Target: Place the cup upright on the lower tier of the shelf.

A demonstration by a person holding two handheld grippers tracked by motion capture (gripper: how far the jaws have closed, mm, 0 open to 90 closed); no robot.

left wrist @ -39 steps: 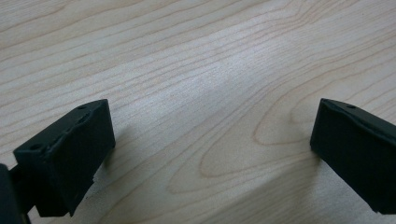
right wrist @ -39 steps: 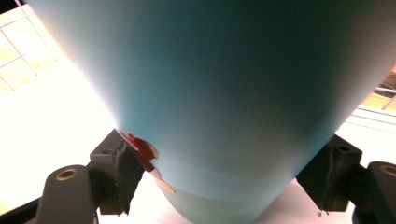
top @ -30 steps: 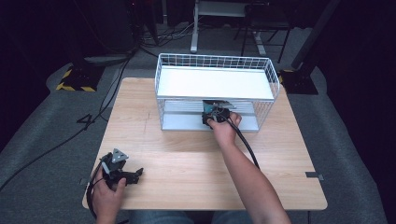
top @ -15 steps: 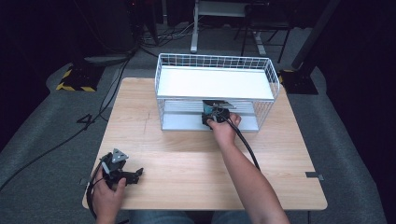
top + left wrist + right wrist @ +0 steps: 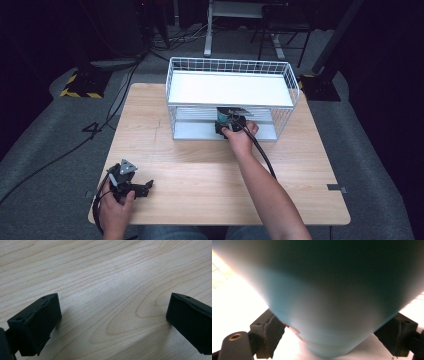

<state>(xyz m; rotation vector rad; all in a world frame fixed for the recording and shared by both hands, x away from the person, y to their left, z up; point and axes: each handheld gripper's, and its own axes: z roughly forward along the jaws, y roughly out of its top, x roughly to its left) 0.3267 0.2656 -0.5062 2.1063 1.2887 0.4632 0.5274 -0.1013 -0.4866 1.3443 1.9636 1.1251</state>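
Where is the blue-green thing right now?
In the high view, the smooth blue-green object sits between the right gripper's jaws at the open front of the white wire shelf rack, under its top shelf.

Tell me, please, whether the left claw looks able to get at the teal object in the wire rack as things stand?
Probably not directly. The left claw sits open at the table's near-left edge, and the teal object is already clamped between the right claw jaws under the wire rack's white shelf, with the hand filling the opening.
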